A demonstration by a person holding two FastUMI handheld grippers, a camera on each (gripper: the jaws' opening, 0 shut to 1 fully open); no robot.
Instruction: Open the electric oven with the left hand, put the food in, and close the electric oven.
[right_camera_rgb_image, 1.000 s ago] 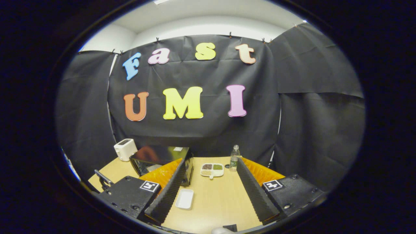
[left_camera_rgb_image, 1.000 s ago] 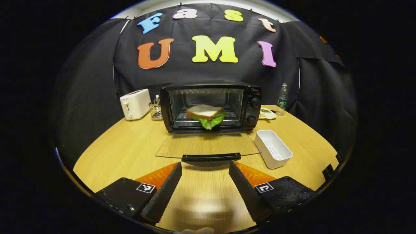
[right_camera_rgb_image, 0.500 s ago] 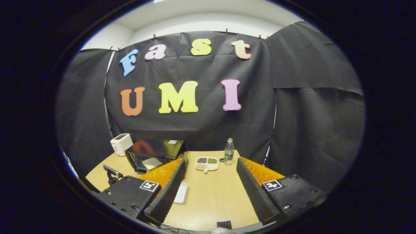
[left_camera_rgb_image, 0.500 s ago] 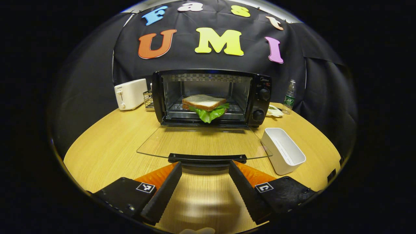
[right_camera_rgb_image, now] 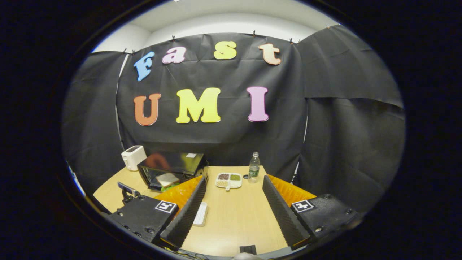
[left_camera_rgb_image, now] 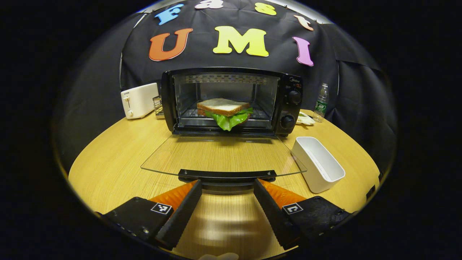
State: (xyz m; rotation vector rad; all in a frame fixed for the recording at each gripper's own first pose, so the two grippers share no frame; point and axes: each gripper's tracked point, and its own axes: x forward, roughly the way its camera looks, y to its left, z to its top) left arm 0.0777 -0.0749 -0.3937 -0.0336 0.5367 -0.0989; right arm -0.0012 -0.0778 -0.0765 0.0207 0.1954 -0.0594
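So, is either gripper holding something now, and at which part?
Nothing is held. The left gripper is open just before the black handle of the lowered glass oven door, not touching it. The right gripper is open over the wooden table.

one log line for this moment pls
oven: door down flat | sandwich: on rack | left gripper: open, at door handle | right gripper: open, empty
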